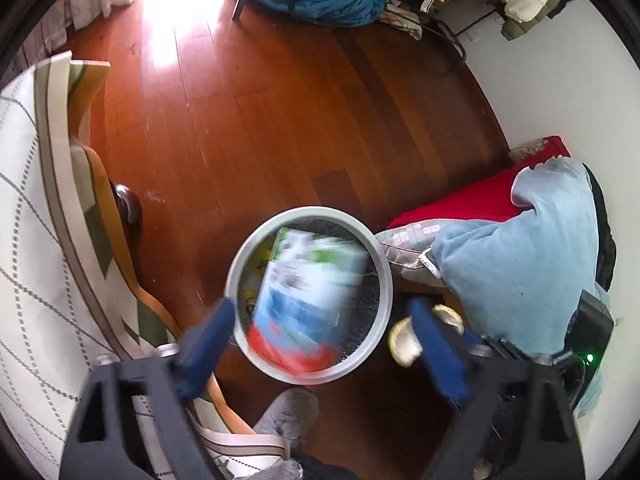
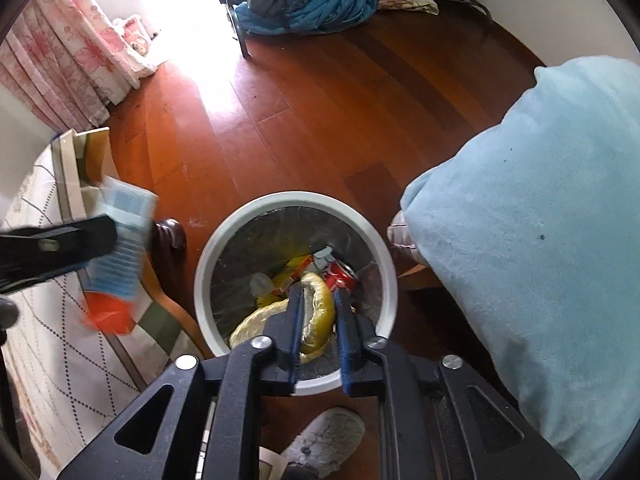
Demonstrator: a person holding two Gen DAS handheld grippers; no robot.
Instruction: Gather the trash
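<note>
Your left tool (image 1: pixel 320 344) is spread wide, a blurred carton (image 1: pixel 308 296) loose over the bin (image 1: pixel 384 264) ahead. Your right tool (image 2: pixel 320 320) stands slightly parted around a yellow peel (image 2: pixel 320 312); a blue blanket (image 2: pixel 540 240) crowds its right.

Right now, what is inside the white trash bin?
The right wrist view shows the white trash bin holding a red soda can, yellow peel, an orange-yellow wrapper and crumpled paper. Anything beneath them is covered.
</note>
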